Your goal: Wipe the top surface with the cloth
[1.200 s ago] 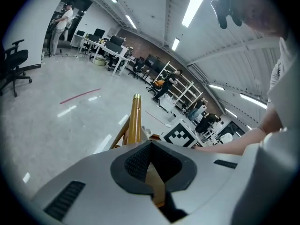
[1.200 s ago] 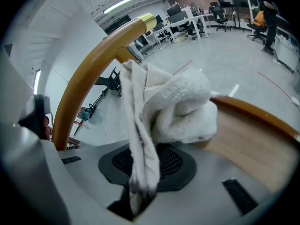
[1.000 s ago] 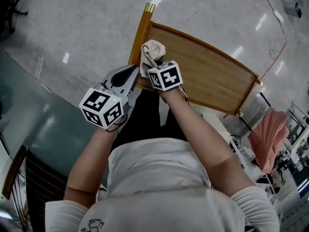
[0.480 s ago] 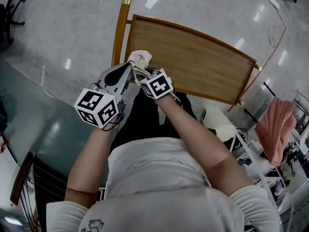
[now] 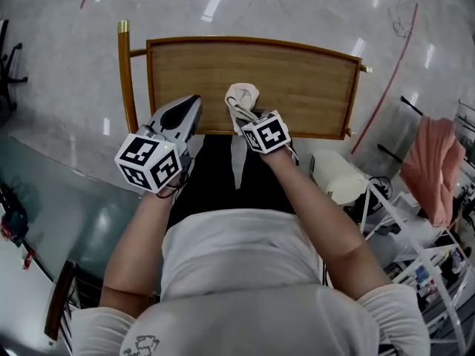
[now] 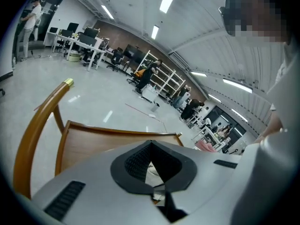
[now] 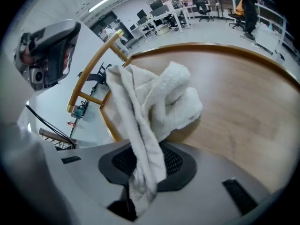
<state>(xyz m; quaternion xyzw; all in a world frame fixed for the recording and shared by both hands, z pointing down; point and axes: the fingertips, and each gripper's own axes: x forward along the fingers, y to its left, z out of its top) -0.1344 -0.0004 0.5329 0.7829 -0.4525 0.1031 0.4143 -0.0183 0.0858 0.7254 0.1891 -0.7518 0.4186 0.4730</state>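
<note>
Wooden and light brown, the top surface (image 5: 297,73) had a raised darker rim and lay in front of the person, above a pale glossy floor (image 5: 67,73). At its left end stood a wooden post (image 5: 126,65) with a brass cap.

The right gripper (image 5: 243,117) had its jaws closed on the cloth (image 5: 241,97). In the right gripper view the cloth (image 7: 159,102) was white and fluffy. One narrow strip of it ran down between the dark pads (image 7: 176,161) of the right gripper (image 7: 140,168), and the bunched part rested on the wooden top surface (image 7: 243,102), near its near edge and a little left of the middle. A loose end of the cloth hung down below the gripper in the head view.

The left gripper (image 5: 194,104) was just beside the right one, on its left, with its tip over the near rim of the top. In the left gripper view the jaws of the left gripper (image 6: 150,146) stood together at the tips and nothing was gripped between them. From there the top surface (image 6: 89,144) and the curved post (image 6: 33,130) showed past the jaws.

A pink fabric (image 5: 438,169) hung on a rack at the right, well apart from the top.
</note>
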